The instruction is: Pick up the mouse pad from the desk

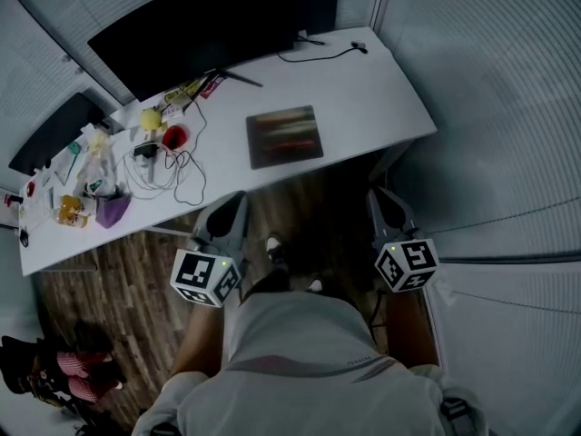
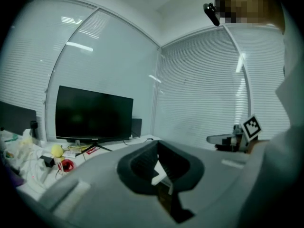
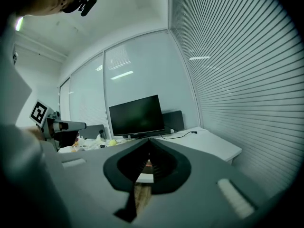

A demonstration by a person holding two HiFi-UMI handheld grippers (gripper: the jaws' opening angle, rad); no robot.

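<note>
A dark rectangular mouse pad (image 1: 285,135) lies flat on the white desk (image 1: 381,89), near its front edge and in front of the monitor. My left gripper (image 1: 231,203) is shut and empty, held short of the desk's front edge, below and left of the pad. My right gripper (image 1: 380,200) is also shut and empty, off the desk's front right corner. Both point toward the desk. Seen from the right gripper view, a sliver of the pad (image 3: 149,164) shows past the closed jaws. The left gripper view shows only its own closed jaws (image 2: 159,167) and the desk beyond.
A black monitor (image 1: 195,27) stands at the desk's back. Left of the pad lie tangled cables (image 1: 168,166), a red roll (image 1: 174,137), a yellow ball (image 1: 150,118) and bags (image 1: 100,175). A cable (image 1: 327,55) runs behind the pad. Window blinds close off the right side.
</note>
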